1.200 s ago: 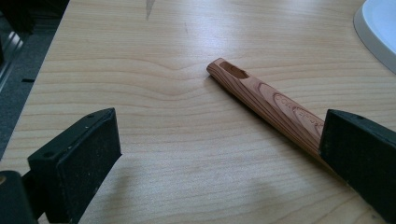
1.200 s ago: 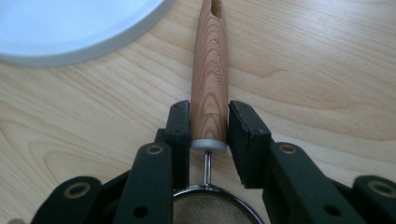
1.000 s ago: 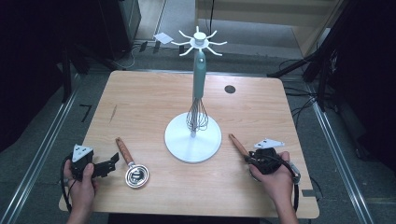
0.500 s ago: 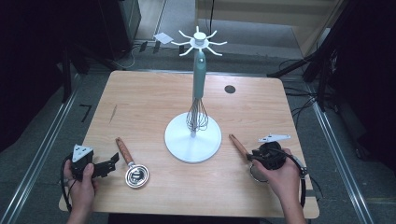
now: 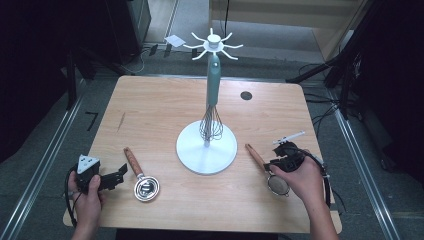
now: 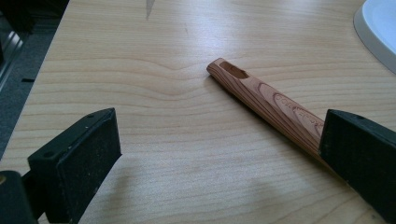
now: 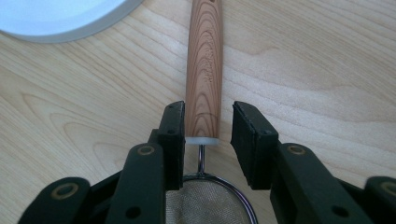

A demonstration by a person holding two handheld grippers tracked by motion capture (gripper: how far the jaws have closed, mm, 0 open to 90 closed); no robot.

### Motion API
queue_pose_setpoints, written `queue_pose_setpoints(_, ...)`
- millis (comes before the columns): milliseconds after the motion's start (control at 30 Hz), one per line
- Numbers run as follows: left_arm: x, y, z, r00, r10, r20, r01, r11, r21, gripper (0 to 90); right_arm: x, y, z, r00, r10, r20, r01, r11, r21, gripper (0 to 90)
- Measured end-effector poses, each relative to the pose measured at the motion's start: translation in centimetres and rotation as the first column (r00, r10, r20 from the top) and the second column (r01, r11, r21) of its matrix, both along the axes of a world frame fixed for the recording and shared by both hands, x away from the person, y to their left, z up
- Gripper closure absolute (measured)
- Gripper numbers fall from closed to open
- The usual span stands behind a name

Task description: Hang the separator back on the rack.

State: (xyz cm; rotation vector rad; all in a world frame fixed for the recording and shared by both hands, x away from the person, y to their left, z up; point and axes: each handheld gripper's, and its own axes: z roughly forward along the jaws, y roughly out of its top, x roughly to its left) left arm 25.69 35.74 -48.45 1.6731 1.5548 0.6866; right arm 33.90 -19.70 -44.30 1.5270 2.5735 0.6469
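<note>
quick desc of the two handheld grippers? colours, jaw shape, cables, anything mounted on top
Both are black. The left gripper has blocky jaws with flat, grainy pads and a grey three-cornered plate on top. The right gripper has the same pads, round brassy pivot pins and a white bar on top. Black cables trail from each.

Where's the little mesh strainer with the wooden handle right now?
In the high view the strainer lies flat on the table's right side, right of the white stand base; the right gripper straddles its handle.
</note>
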Motion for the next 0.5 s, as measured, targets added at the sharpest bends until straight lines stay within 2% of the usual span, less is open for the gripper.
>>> queue_pose_setpoints(33,0.0,0.0,0.0,1.0000,0.000,0.000,0.000,1.0000,0.000,0.0,0.4,0.2,0.0,0.9992,-0.008,-0.038,0.007,0.9995,-0.029,64.6)
queue_pose_setpoints(100,0.0,0.0,0.0,1.0000,0.000,0.000,0.000,1.0000,0.000,0.0,0.5,0.3,0.0,0.9984,-0.009,-0.056,0.007,0.9994,-0.034,64.6)
queue_pose_setpoints(133,0.0,0.0,0.0,1.0000,0.000,0.000,0.000,1.0000,0.000,0.0,0.9,0.6,-0.1,0.9946,-0.006,-0.104,0.002,0.9992,-0.041,64.4)
queue_pose_setpoints(167,0.0,0.0,0.0,1.0000,0.000,0.000,0.000,1.0000,-0.001,0.0,1.1,0.7,-0.2,0.9928,-0.007,-0.120,0.002,0.9991,-0.043,64.5)
queue_pose_setpoints(200,0.0,0.0,0.0,1.0000,0.000,0.000,0.000,1.0000,-0.001,0.0,1.1,0.7,-0.2,0.9928,-0.007,-0.120,0.002,0.9991,-0.043,64.5)
queue_pose_setpoints(233,0.0,0.0,0.0,1.0000,0.000,0.000,0.000,1.0000,-0.001,0.0,1.5,0.8,-0.3,0.9895,0.001,-0.145,-0.011,0.9980,-0.063,64.9)
queue_pose_setpoints(367,0.0,0.0,0.0,1.0000,0.000,0.000,0.000,1.0000,-0.001,0.0,1.8,0.9,-0.4,0.9862,0.002,-0.165,-0.013,0.9978,-0.065,65.4)
queue_pose_setpoints(400,0.0,0.0,0.0,1.0000,0.000,-0.001,0.000,1.0000,-0.001,0.0,2.0,1.1,-0.6,0.9816,-0.004,-0.191,-0.008,0.9981,-0.062,66.2)
queue_pose_setpoints(500,0.0,0.0,0.0,1.0000,0.000,0.000,0.000,1.0000,-0.001,0.0,2.1,1.2,-0.8,0.9807,0.001,-0.196,-0.014,0.9978,-0.064,67.4)
